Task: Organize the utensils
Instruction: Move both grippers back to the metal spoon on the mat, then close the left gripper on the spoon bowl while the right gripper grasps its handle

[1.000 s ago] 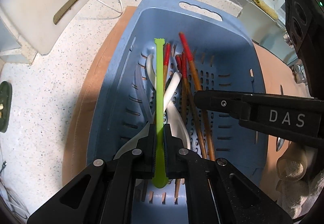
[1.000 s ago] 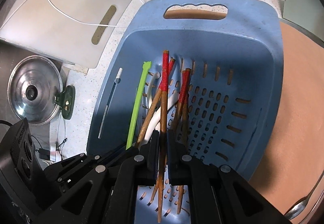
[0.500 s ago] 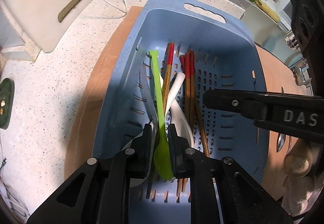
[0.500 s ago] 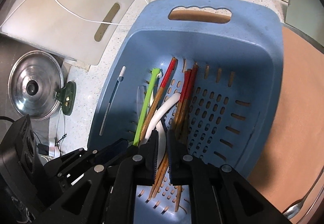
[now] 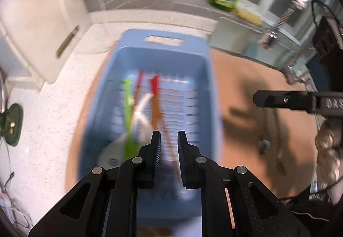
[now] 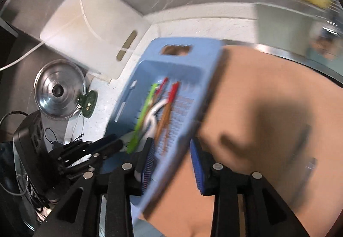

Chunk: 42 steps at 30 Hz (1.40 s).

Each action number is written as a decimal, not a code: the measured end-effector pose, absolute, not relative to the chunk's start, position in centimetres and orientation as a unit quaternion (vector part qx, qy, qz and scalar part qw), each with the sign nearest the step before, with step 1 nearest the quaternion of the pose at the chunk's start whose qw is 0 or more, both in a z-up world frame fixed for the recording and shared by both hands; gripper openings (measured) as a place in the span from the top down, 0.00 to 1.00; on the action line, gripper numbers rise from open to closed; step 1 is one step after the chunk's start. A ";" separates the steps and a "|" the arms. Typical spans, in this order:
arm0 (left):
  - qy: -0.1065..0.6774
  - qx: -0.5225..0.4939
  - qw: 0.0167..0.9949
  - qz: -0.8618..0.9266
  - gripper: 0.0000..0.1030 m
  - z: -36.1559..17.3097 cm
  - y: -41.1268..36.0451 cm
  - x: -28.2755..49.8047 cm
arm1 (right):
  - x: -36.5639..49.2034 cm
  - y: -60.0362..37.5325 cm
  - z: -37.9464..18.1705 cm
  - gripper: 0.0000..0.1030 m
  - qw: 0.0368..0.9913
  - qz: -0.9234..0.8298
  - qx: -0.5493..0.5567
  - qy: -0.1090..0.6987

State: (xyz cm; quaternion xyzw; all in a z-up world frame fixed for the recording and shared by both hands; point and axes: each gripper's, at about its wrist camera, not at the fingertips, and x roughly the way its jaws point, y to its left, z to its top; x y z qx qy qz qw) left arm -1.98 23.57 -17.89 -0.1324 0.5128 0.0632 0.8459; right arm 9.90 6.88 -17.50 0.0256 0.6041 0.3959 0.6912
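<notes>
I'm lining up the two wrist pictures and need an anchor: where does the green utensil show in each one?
Left wrist: the green utensil lies lengthwise in the left part of the blue basket, left of centre, blurred.
Right wrist: the green utensil runs diagonally inside the basket, centre-left, blurred.
Shared landmark: the basket's handle slot at its far end.

— What's the basket (image 5: 209, 95) made of?
— Smooth matt blue plastic, slotted at the bottom. The chopsticks (image 6: 166, 118) in it look like bare wood with red-painted tips; the green stick (image 5: 127, 108) looks like glossy plastic.
— And the table (image 5: 53, 117)?
— Pale speckled stone, fairly smooth — with a matt tan mat (image 6: 268, 108) on it.
— The lid (image 6: 59, 90)?
— Shiny polished metal.
— The right hand-held gripper (image 6: 171, 164)?
— Matt black plastic, its blue pads (image 6: 198, 164) ribbed.
</notes>
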 end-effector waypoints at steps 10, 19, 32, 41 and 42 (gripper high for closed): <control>0.520 -0.100 0.848 -0.026 0.66 -17.9 12.8 -0.1 | 13.3 -3.9 -20.2 0.66 0.692 0.327 0.061 0.641; 0.559 -0.059 0.826 -0.049 0.59 -22.1 6.4 2.6 | 13.7 -6.1 -23.8 0.66 0.657 0.323 0.099 0.674; 0.572 -0.100 0.813 -0.042 0.54 -25.2 5.8 4.4 | 14.9 -4.3 -27.4 0.66 0.630 0.302 0.119 0.705; 0.548 -0.061 0.833 -0.048 0.69 -25.5 3.9 4.3 | 15.1 -2.9 -27.3 0.64 0.640 0.289 0.106 0.704; 0.547 -0.068 0.833 -0.049 0.69 -25.4 4.1 4.3 | 15.1 -2.7 -27.3 0.64 0.642 0.286 0.102 0.704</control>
